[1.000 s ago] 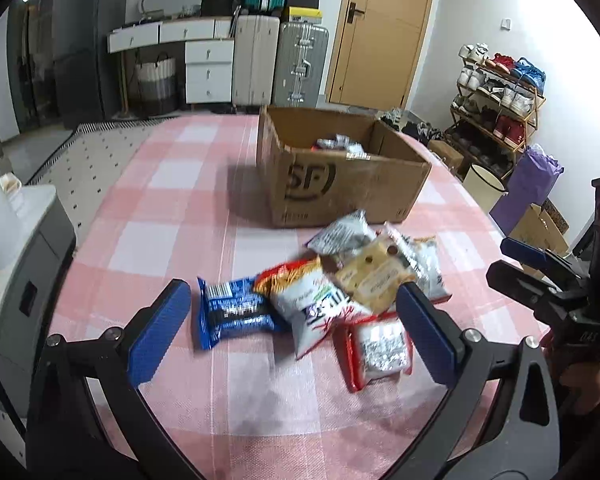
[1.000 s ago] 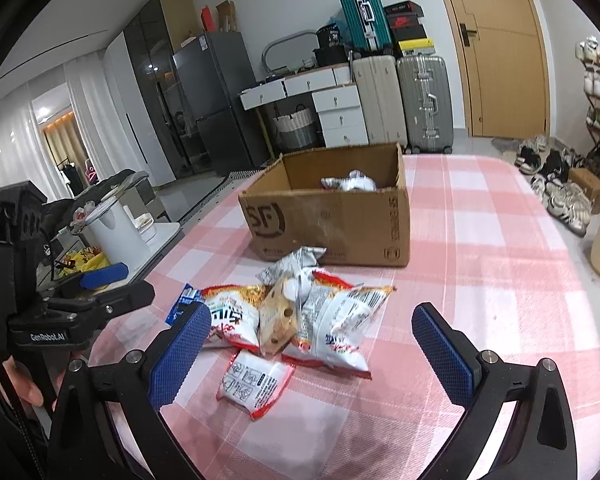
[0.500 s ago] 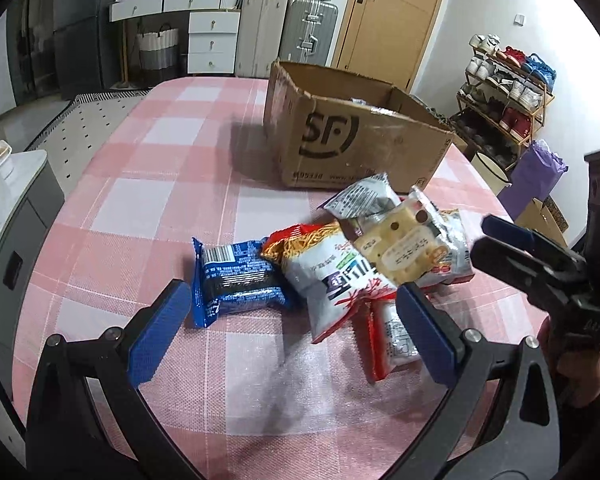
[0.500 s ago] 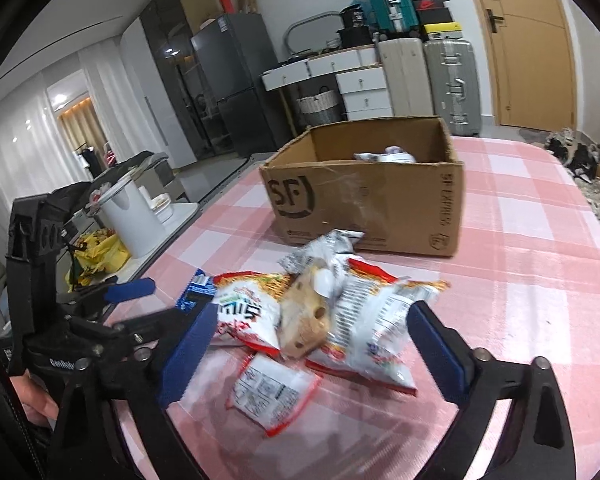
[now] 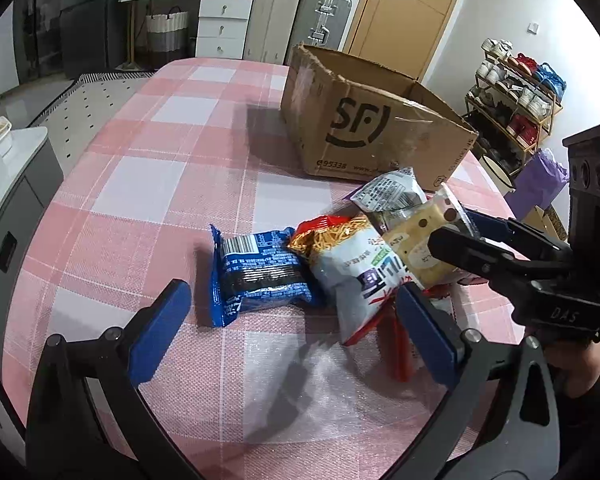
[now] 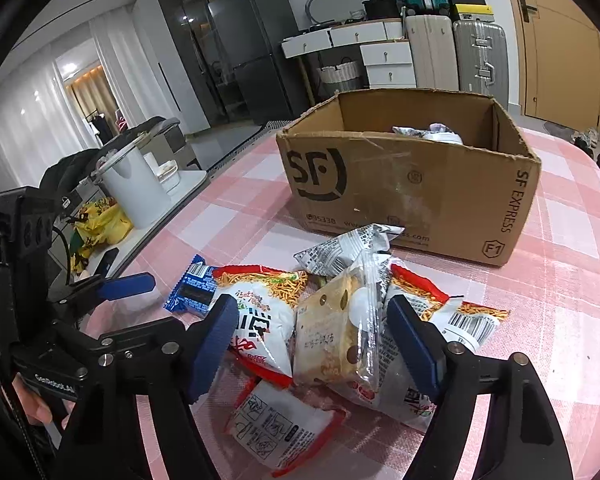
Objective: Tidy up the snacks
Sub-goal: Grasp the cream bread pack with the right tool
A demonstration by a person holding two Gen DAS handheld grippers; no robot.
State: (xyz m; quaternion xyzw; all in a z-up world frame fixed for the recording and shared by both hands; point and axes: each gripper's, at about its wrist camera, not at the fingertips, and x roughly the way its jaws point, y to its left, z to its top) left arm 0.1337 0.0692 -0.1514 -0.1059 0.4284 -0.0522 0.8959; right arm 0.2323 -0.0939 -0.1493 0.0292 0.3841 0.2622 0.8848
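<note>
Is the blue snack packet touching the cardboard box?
Apart. The left wrist view shows the blue snack packet lying flat with a broad strip of bare tablecloth between it and the cardboard box.

Pink checked worktop [image 5: 172,184] with a box and a snack pile

Open SF cardboard box [image 6: 412,184] sits on it; just in front of the box lies a heap of snack packets [image 6: 340,320], and a blue packet [image 5: 256,276] lies flat at the heap's left edge.
</note>
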